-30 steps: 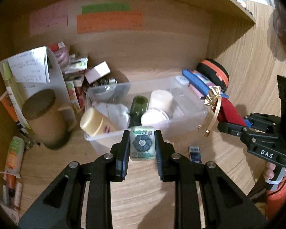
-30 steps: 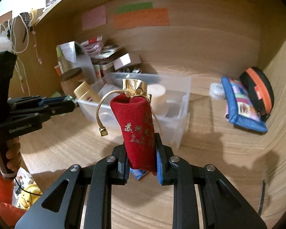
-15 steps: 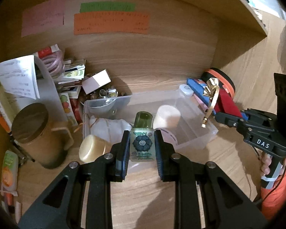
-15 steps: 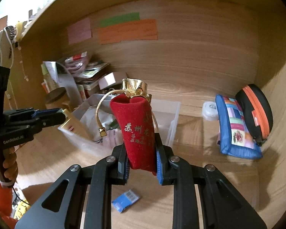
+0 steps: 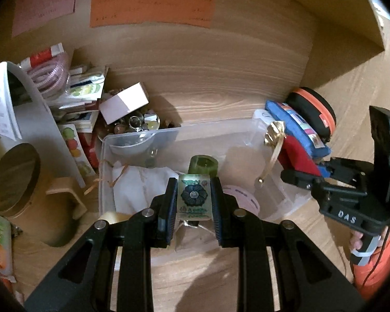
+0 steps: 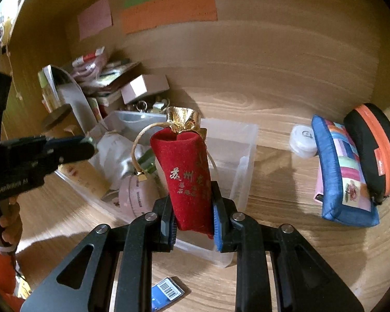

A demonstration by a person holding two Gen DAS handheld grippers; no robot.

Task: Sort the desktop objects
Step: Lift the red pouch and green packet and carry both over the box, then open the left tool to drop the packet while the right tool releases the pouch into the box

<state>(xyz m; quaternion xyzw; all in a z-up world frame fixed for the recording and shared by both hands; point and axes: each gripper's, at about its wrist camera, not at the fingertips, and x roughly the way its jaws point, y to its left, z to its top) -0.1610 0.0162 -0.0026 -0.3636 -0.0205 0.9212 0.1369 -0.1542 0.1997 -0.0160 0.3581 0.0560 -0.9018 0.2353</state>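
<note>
Above the clear bin (image 5: 169, 136), now nearer in both views than a second ago: unloading looks imminent. Right gripper (image 6: 193, 223) is clamped on the red velvet pouch (image 6: 187, 179); left gripper (image 5: 193, 208) pinches the flower-printed tile (image 5: 194, 197). Bin contents beneath the jaws are hidden, possibly jars.

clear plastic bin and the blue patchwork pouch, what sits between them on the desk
A small white round container sits on the wood between the clear plastic bin and the blue patchwork pouch; the rest is bare. The right wrist view shows this best.
</note>
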